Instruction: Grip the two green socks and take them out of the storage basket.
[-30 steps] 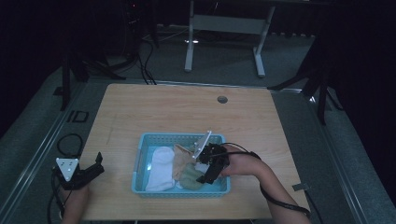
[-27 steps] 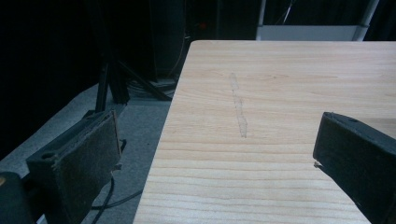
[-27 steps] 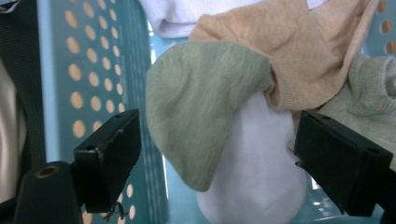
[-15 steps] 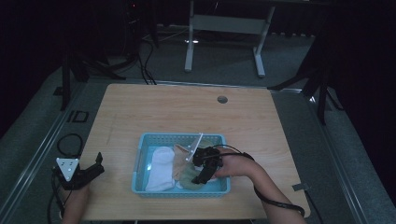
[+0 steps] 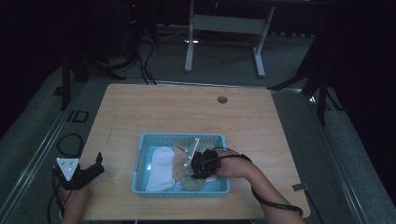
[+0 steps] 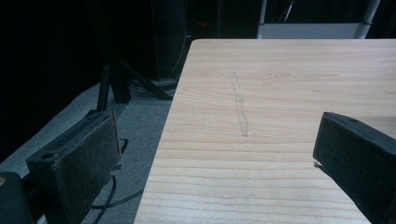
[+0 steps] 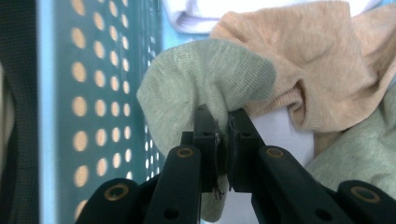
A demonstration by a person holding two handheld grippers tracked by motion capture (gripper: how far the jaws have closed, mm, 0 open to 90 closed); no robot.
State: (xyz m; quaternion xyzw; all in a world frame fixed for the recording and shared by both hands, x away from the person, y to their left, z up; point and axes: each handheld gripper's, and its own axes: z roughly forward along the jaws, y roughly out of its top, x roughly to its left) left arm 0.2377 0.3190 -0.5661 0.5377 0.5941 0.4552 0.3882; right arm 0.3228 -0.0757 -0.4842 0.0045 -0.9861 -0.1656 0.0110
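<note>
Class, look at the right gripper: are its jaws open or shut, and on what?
Shut. The right gripper pinches a fold of the green sock, inside the blue basket.

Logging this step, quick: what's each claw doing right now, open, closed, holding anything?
Left claw: open, holding nothing, at the table's near left edge.
Right claw: closed on the green sock inside the blue basket.

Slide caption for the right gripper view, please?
Right gripper shut on a green sock inside the blue basket, beside a tan sock.
</note>
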